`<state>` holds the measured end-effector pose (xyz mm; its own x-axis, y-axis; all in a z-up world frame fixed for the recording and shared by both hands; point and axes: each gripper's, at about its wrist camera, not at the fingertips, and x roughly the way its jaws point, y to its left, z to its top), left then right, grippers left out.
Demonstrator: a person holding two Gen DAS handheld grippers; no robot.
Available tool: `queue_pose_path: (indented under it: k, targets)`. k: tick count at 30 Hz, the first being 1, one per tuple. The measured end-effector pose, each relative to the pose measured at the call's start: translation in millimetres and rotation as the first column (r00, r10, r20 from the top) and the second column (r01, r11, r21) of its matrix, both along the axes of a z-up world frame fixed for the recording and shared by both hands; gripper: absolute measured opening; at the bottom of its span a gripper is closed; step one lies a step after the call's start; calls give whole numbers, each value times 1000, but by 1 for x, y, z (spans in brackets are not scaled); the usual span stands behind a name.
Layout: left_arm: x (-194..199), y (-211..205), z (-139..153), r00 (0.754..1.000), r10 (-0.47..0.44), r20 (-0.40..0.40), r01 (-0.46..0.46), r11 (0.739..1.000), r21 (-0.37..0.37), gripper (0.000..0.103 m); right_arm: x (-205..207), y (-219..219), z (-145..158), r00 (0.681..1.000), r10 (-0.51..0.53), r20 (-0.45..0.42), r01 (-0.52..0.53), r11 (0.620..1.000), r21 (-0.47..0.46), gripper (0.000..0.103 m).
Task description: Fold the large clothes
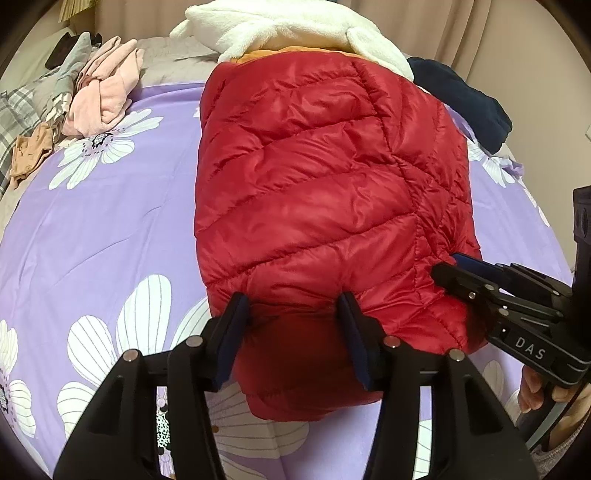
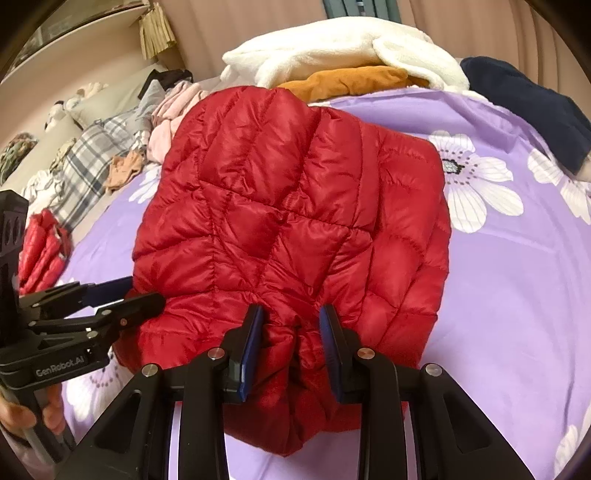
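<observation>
A red quilted puffer jacket (image 1: pixel 317 192) lies folded into a narrow bundle on the purple flowered bedsheet (image 1: pixel 92 240); it also shows in the right wrist view (image 2: pixel 288 221). My left gripper (image 1: pixel 295 306) has its jaws apart around the jacket's near edge, with red fabric bulging between them. My right gripper (image 2: pixel 291 321) also has its jaws apart, with the jacket's bunched near edge between them. The right gripper shows at the jacket's right corner in the left wrist view (image 1: pixel 448 267). The left gripper shows at the jacket's left side in the right wrist view (image 2: pixel 142 291).
A white fleece (image 1: pixel 288 26) over an orange garment (image 2: pixel 351 83) lies behind the jacket. A dark navy garment (image 1: pixel 461 99) is at the back right. Pink clothes (image 1: pixel 103 92), plaid fabric (image 2: pixel 85 162) and another red piece (image 2: pixel 42 247) lie to the left.
</observation>
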<state>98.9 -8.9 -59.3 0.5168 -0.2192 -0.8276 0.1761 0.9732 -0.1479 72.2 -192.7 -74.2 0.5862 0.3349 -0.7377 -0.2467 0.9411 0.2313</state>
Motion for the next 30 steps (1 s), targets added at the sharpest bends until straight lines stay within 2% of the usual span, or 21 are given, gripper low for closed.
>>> queue_pose_path:
  k: [23, 30]
  targets:
    - [-8, 8, -1, 1000, 4, -11, -4, 1000, 6, 56, -4, -2, 1, 1000, -5, -20, 6, 1000, 10, 32]
    - [-11, 13, -2, 1000, 13, -23, -13, 1000, -7, 58, -8, -6, 1, 999, -16, -33, 17, 1000, 12, 38]
